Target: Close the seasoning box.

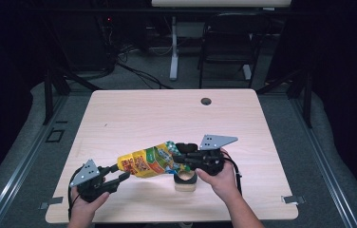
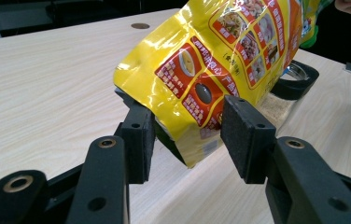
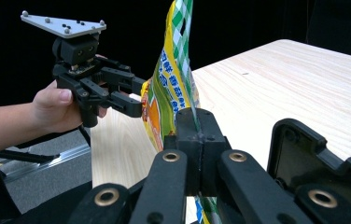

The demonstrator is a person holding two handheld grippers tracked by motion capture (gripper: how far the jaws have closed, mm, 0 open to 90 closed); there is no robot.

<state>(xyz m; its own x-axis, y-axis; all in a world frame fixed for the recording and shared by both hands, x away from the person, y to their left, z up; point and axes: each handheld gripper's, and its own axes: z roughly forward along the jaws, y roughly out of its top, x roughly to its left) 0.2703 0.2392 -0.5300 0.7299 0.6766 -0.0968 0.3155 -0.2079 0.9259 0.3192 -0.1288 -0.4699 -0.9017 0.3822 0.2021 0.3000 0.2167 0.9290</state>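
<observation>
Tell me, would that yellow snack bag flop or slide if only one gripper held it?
The yellow snack bag would probably sag: it's thin crinkled film. Its glossy surface looks slippery, though the right gripper clamps its flat top edge firmly. It seems light, since it hangs above the table without stretching.

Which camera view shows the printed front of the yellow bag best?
The left gripper view: the yellow bag is close and its red labels face the camera. The high view shows the bag small, held between both grippers. The right gripper view shows the bag edge-on, pinched at its green checked end.
</observation>
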